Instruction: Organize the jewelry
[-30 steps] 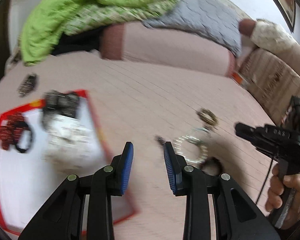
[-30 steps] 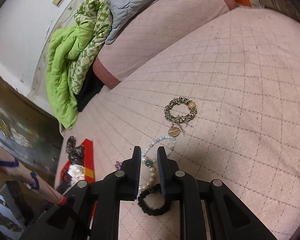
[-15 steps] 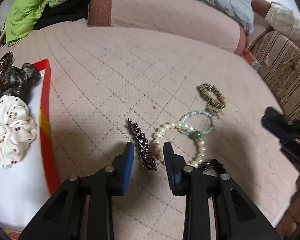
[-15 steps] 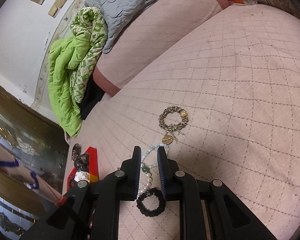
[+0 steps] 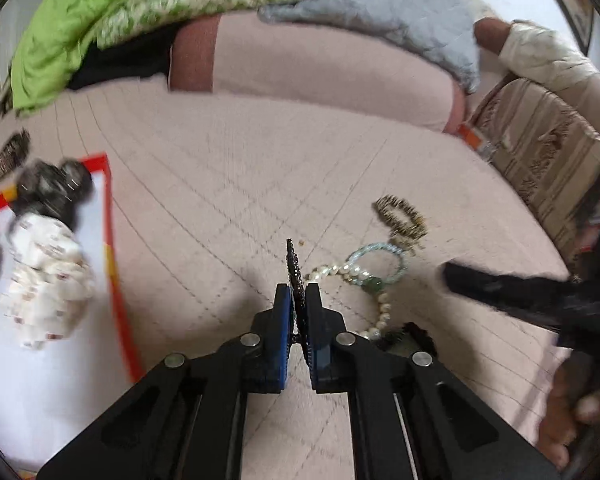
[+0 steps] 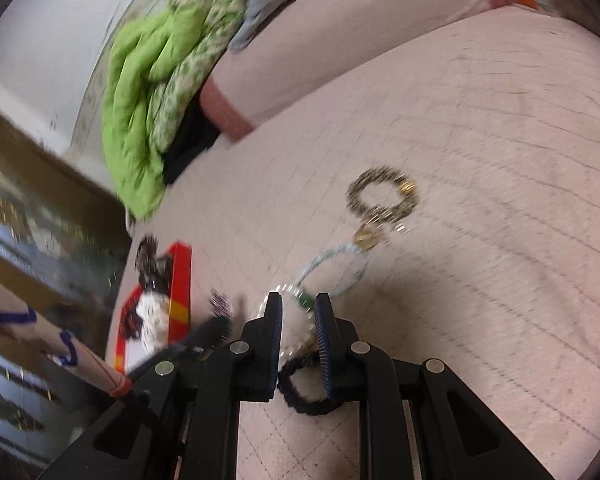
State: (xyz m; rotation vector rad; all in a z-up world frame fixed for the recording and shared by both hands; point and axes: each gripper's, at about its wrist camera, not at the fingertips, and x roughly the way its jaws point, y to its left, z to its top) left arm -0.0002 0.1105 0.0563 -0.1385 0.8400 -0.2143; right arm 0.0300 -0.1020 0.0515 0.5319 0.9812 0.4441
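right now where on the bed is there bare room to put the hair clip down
Free: the quilted bedspread between the red-edged tray and the pearl bracelet, and the tray's near white corner. Crowded: the bracelet cluster with the gold bracelet and black scrunchie, and the tray's far end under the white scrunchie.

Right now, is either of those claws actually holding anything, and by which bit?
The left gripper pinches the dark beaded hair clip by its near end. The right gripper holds nothing.
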